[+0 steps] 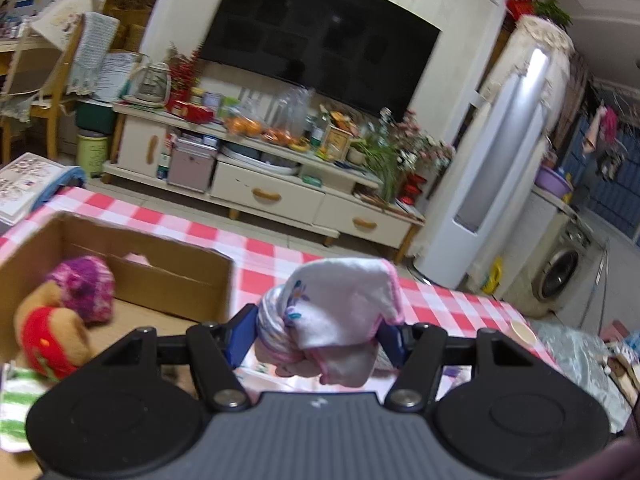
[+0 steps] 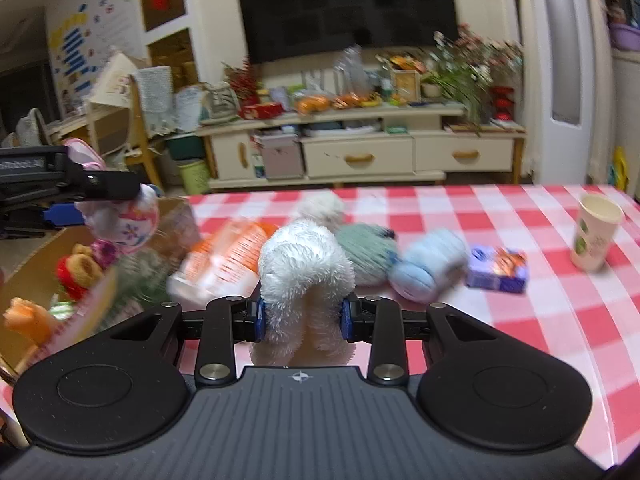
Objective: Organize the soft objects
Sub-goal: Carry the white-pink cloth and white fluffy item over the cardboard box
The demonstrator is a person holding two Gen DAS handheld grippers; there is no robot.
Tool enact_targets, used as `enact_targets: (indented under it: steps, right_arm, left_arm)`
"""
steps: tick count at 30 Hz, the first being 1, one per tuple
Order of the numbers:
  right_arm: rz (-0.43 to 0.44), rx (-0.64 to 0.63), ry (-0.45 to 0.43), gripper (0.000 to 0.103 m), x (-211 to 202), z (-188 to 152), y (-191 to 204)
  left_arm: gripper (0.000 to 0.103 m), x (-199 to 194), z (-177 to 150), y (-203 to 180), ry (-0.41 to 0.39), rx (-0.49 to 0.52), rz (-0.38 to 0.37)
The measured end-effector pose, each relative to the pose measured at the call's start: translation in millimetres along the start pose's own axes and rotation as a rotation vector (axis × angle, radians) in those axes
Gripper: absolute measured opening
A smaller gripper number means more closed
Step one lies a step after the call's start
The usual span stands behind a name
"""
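Observation:
My left gripper [image 1: 316, 334] is shut on a bunched white cloth with pink trim and flower print [image 1: 336, 312], held above the table just right of an open cardboard box [image 1: 168, 264]. The box holds a brown plush with a red part [image 1: 52, 336] and a purple knit ball [image 1: 86, 288]. My right gripper [image 2: 304, 318] is shut on a fluffy white plush [image 2: 306, 264], held over the checkered table. In the right wrist view the left gripper and its cloth [image 2: 124, 220] hang over the box [image 2: 36, 264] at the left.
On the red-and-white checkered tablecloth [image 2: 500, 208] lie an orange-and-white packet [image 2: 228, 260], a green knit item [image 2: 364, 252], a light blue soft item [image 2: 428, 268], a purple tissue pack [image 2: 498, 268] and a paper cup [image 2: 596, 232]. A TV stand stands beyond the table.

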State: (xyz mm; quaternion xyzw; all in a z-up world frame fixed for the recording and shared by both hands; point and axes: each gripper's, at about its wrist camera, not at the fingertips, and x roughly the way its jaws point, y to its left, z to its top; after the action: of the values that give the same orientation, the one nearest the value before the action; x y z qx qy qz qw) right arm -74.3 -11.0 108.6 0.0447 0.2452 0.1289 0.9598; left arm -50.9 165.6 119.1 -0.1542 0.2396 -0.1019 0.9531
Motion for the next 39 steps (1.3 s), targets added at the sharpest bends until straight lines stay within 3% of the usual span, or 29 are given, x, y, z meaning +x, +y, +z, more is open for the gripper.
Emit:
enact_targets:
  steps: [16,23,39]
  right_arm:
    - [0.184,-0.119,-0.070,0.041,27.8,50.9,86.0]
    - [0.246,-0.166,-0.052,0.041,55.6,62.0,99.8]
    - [0.255,-0.299,-0.009,0.046,86.8,60.7,121.1]
  left_arm:
    - [0.063,-21.5,22.0,66.2,-0.097,-0.132,0.148]
    - [0.063,-19.9,26.7,92.2,-0.098,-0.177,0.200]
    - [0.063,-9.9,28.5,109.4,-0.057,-0.209,0.266]
